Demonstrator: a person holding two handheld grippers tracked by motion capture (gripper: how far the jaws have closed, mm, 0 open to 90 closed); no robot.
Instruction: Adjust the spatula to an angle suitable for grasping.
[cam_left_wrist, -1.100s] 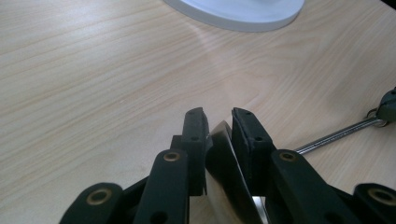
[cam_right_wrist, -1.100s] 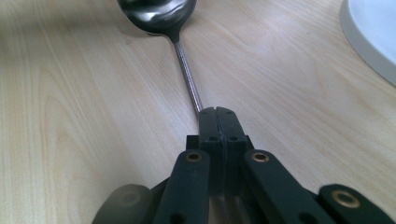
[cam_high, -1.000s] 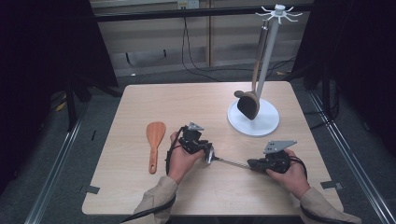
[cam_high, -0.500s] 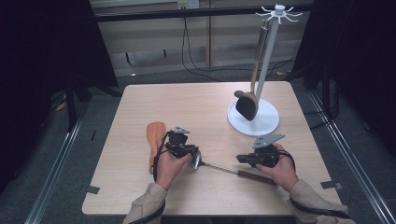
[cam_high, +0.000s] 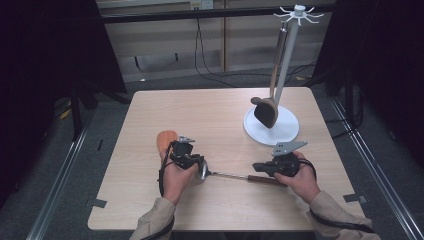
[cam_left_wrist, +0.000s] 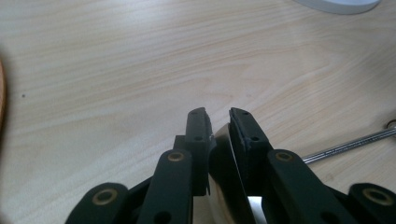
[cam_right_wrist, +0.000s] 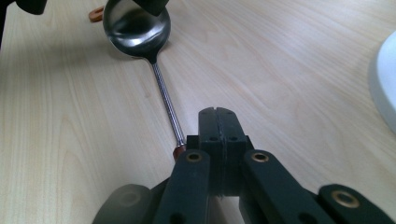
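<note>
A metal spoon (cam_high: 227, 175) with a steel shaft and a brown handle lies low across the front of the table (cam_high: 220, 107). My left gripper (cam_high: 198, 167) is shut on the rim of its bowl (cam_left_wrist: 225, 186), which stands on edge between the pads. In the right gripper view the bowl (cam_right_wrist: 135, 28) faces me and the shaft (cam_right_wrist: 166, 100) runs back to the handle's start (cam_right_wrist: 178, 151). That handle passes just left of and under my right gripper (cam_right_wrist: 218, 114), whose jaws are pressed flat together. In the high view the right gripper (cam_high: 258, 166) sits over the handle end.
An orange wooden spatula (cam_high: 165, 140) lies just left of my left hand. At the back right stands a white utensil stand (cam_high: 272, 131) with a dark wooden spoon (cam_high: 265, 112) hanging from it. Its base edge (cam_right_wrist: 385, 88) is close on the right gripper's right.
Both hands have shifted left along the table's front, carrying the spoon with them. The left gripper now sits next to the spatula.
</note>
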